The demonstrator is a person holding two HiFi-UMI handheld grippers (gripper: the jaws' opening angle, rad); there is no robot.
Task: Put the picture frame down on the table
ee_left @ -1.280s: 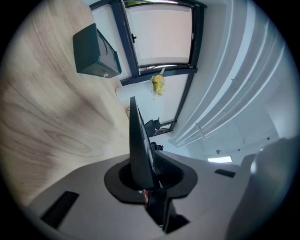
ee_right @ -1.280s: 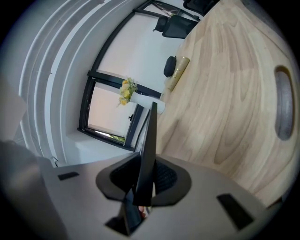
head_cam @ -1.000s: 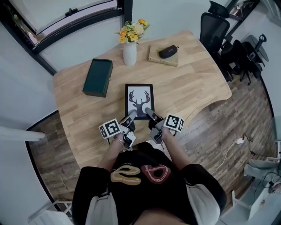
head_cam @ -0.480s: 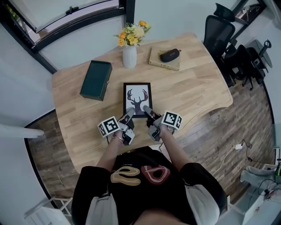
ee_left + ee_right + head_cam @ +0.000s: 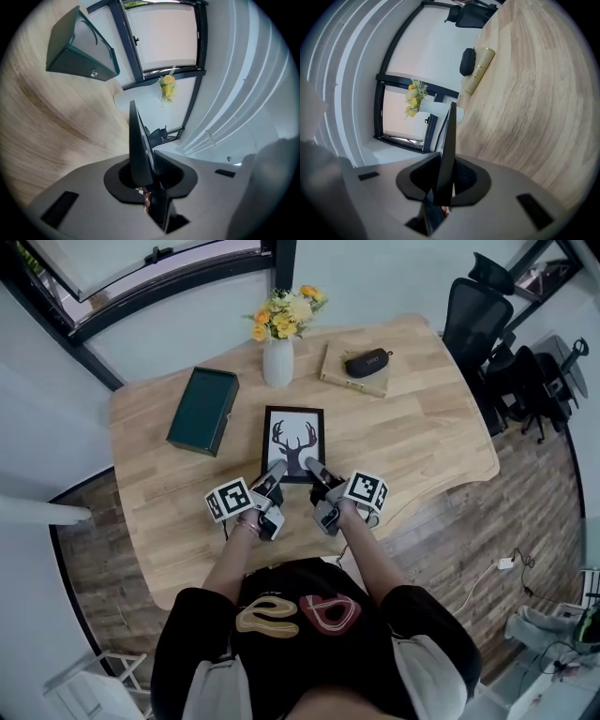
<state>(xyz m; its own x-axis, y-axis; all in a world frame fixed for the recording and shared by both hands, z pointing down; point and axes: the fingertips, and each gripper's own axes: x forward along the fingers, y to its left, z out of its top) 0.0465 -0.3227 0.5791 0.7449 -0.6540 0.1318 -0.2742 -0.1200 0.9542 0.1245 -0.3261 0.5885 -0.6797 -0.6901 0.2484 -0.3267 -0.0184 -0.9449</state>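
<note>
A black picture frame [image 5: 293, 441] with a deer-antler print is held over the middle of the wooden table [image 5: 422, 437]. My left gripper [image 5: 275, 472] is shut on its near left corner and my right gripper [image 5: 312, 470] is shut on its near right corner. In the left gripper view the frame [image 5: 138, 150] shows edge-on as a thin dark blade between the jaws. The right gripper view shows the frame [image 5: 447, 150] the same way. Whether the frame touches the table I cannot tell.
A dark green box [image 5: 202, 411] lies left of the frame. A white vase with yellow flowers [image 5: 278, 351] stands behind it. A book with a black case on top [image 5: 360, 368] lies at the back right. Office chairs [image 5: 483, 306] stand beyond the table's right end.
Both grippers and the frame have moved a little farther over the table, away from the person. The grip on the frame is unchanged.
</note>
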